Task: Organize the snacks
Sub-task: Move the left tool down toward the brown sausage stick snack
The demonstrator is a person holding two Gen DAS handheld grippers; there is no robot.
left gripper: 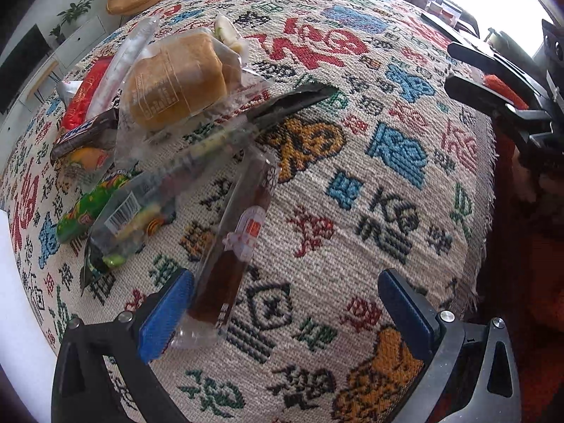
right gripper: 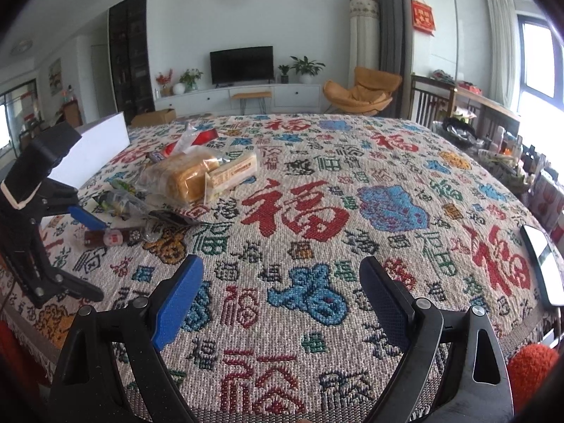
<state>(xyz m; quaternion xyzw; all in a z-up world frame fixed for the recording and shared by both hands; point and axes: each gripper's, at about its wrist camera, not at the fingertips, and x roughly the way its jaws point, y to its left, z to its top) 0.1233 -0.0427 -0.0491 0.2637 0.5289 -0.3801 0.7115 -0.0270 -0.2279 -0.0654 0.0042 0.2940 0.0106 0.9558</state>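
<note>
1. Pointing down with jaws wide open: left gripper (left gripper: pixel 282 303), its left blue pad just beside one brown stick snack (left gripper: pixel 234 243), not squeezing it.
2. Hanging over bare patterned cloth (right gripper: pixel 405 162), jaws wide open and holding nothing: right gripper (right gripper: pixel 282 289).
3. Lying on the cloth at far left: one snack pile (left gripper: pixel 141 112).
4. Sitting in that pile: one bread loaf (left gripper: pixel 176 81) in a clear bag, one dark Snickers bar (left gripper: pixel 83 132), one red pack (left gripper: pixel 84 95), one green pack (left gripper: pixel 88 211).
5. Showing on a clear pack (left gripper: pixel 134 218): one barcode, words too small for reading.
6. Repeating across the cloth: big red "福" signs.
</note>
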